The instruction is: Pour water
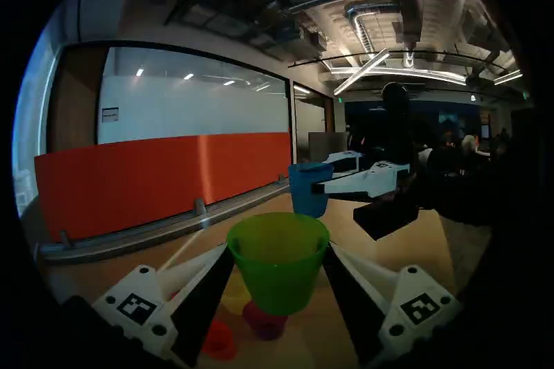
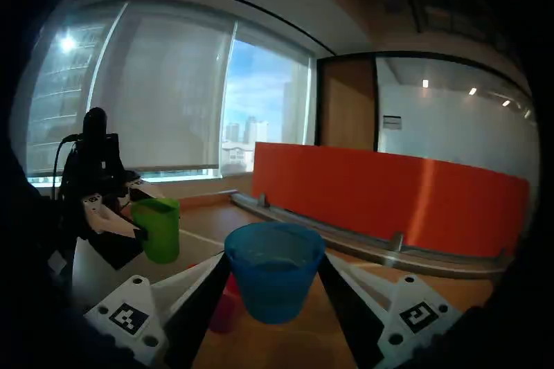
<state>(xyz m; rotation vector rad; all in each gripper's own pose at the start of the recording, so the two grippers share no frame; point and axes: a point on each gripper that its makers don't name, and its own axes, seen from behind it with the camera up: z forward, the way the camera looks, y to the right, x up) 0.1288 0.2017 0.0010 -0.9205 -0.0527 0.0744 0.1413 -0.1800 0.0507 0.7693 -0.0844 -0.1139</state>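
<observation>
Between the jaws of the left gripper (image 1: 278, 253) a green cup (image 1: 278, 272) sits clamped upright above the worktop (image 1: 422, 244), seemingly as receiver, while the right gripper (image 2: 274, 262) pinches a blue cup (image 2: 274, 286), apparently holding water, level so nothing spills before pouring.

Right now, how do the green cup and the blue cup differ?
The green cup is clamped in the left gripper, the blue cup in the right gripper. The blue cup seems to hold some water; the green cup looks empty. Colour aside, both are upright, tapered, translucent plastic cups.
</observation>
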